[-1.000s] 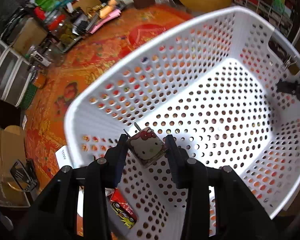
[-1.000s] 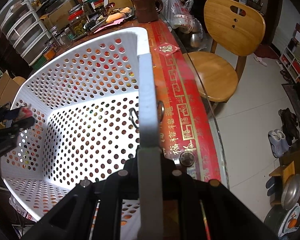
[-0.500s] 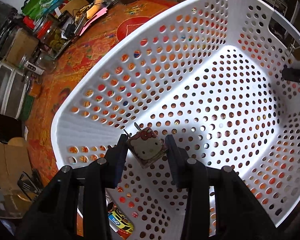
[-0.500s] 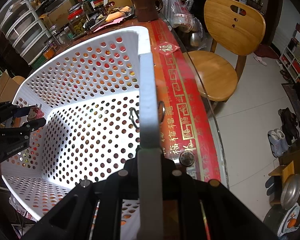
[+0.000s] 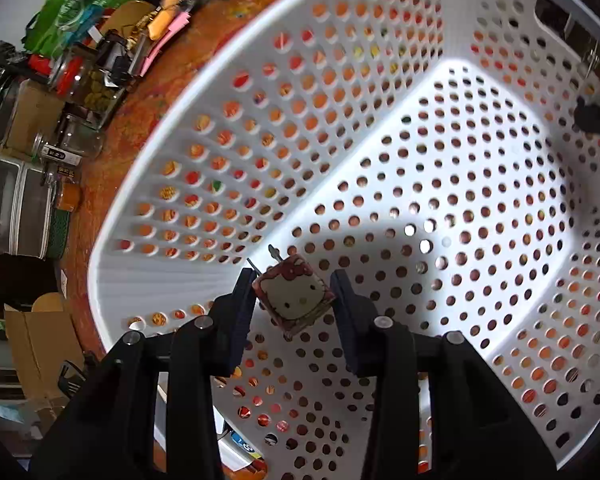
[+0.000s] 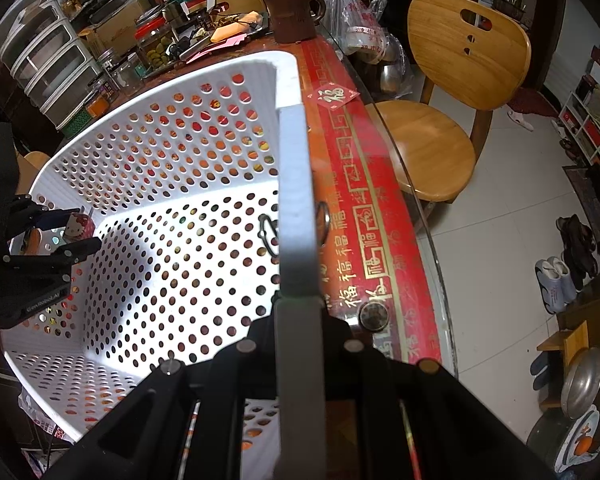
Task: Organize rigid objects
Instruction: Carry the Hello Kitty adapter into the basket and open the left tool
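Note:
My left gripper [image 5: 294, 294] is shut on a small cube [image 5: 293, 298] printed with a cartoon cat face and a red bow; two thin metal prongs stick out of its top. It hangs inside the white perforated basket [image 5: 204, 92], low over the basket floor near one end wall. In the right wrist view the same cube [image 6: 77, 224] and left gripper [image 6: 70, 230] show at the basket's far left end. My right gripper [image 6: 298, 300] is shut on the basket's rim [image 6: 294, 184], pinching the right side wall.
The basket sits on a red and orange patterned table [image 6: 360, 200] with a glass top. Jars [image 5: 84, 80], boxes, drawer units [image 6: 48, 64] and a brown mug [image 6: 292, 14] crowd the table's far end. A wooden chair [image 6: 452, 92] stands beside the table, over a tiled floor.
My left gripper has carried the cube from near the basket's rim down and further inside. The right gripper keeps the same hold on the rim.

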The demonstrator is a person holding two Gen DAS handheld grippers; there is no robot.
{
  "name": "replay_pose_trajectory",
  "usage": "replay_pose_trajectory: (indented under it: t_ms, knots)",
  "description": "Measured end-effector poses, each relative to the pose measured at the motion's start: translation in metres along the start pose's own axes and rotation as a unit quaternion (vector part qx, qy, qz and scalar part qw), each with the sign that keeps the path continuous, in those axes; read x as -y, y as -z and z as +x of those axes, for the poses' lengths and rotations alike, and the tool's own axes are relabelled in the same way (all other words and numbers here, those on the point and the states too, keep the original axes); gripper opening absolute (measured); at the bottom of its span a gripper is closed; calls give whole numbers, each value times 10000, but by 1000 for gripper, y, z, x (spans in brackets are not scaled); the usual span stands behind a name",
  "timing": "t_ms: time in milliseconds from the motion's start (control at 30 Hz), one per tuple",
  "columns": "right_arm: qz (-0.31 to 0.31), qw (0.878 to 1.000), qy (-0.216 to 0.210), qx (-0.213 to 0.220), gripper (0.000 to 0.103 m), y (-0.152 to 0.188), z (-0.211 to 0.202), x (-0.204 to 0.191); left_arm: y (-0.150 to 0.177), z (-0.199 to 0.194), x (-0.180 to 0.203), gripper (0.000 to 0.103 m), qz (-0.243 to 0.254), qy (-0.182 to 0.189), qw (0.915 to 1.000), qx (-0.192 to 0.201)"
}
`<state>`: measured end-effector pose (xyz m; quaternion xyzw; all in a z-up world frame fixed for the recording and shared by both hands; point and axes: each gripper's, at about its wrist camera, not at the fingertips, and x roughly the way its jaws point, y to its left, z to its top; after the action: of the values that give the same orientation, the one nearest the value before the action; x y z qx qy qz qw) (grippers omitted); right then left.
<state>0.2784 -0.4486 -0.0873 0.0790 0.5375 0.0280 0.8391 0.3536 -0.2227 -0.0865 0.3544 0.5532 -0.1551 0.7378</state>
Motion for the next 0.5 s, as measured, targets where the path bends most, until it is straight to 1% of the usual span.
replay_pose_trajectory:
  t_ms: [200,300,367,400,467,500]
  knots:
    - [-11,10000,15,-15,10,0,0,0,-7,11,2,36,150,34,9997,-195]
    - [-15,10000,22,-20,10,0,0,0,-9,14,4,36,207,23,9995,-217]
    - [-12,10000,21,-21,10,0,0,0,-9,14,4,37,222,87,9995,-201]
    - [-13,10000,25,-23,10,0,0,0,-9,13,4,41,232,64,9996,-155]
    - [-11,10000,26,-19,10,0,0,0,-8,8,5,73,234,0,9997,-24]
    - [-6,10000,31,-17,10,0,0,0,-7,3,7,80,242,-26,9997,81]
